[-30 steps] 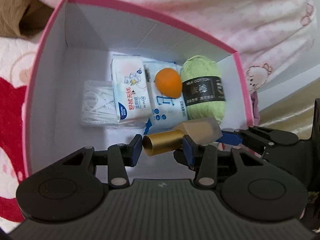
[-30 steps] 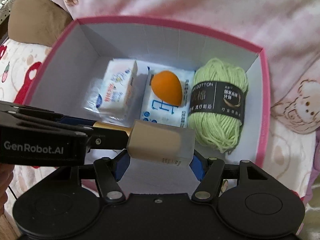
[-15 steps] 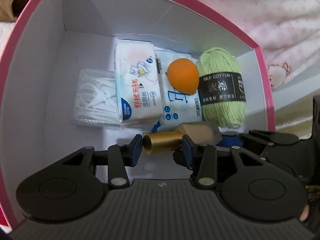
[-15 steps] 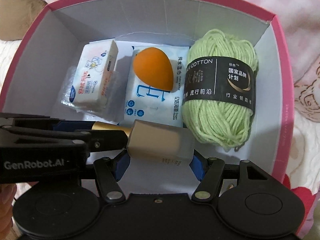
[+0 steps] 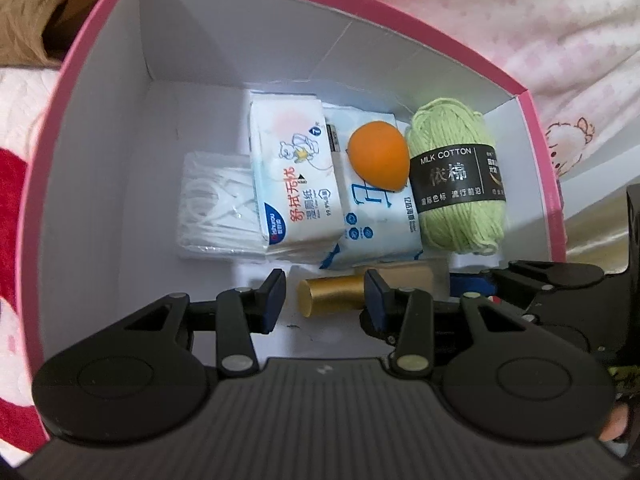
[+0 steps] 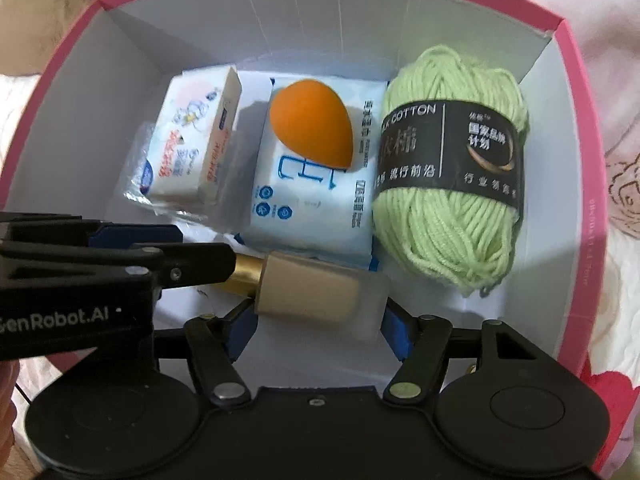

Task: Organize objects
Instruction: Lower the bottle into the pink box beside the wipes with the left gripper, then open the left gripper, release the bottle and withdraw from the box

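Note:
A foundation bottle [image 6: 320, 296] with a gold cap [image 5: 332, 294] lies crosswise low over the front floor of the pink box [image 6: 576, 160]. My right gripper [image 6: 320, 332] has its pads against the frosted body, and its jaws are opening. My left gripper [image 5: 324, 300] brackets the cap; a gap shows between the cap and the left pad, so it stands open. In the right wrist view the left gripper's fingers [image 6: 192, 260] hide part of the cap. At the right edge of the left wrist view are the right gripper's fingers [image 5: 552, 276].
At the back of the box lie green yarn [image 6: 448, 220], an orange sponge [image 6: 310, 120] on a wipes pack [image 6: 308, 200], a second wipes pack [image 5: 292, 184] and a bag of white picks [image 5: 216, 208]. Pink bedding [image 5: 480, 20] and a brown cushion [image 5: 36, 12] surround the box.
The bottle has come down into the box, closer to its floor. The gold cap now sits lower and smaller between the left fingers, with a gap on its left side.

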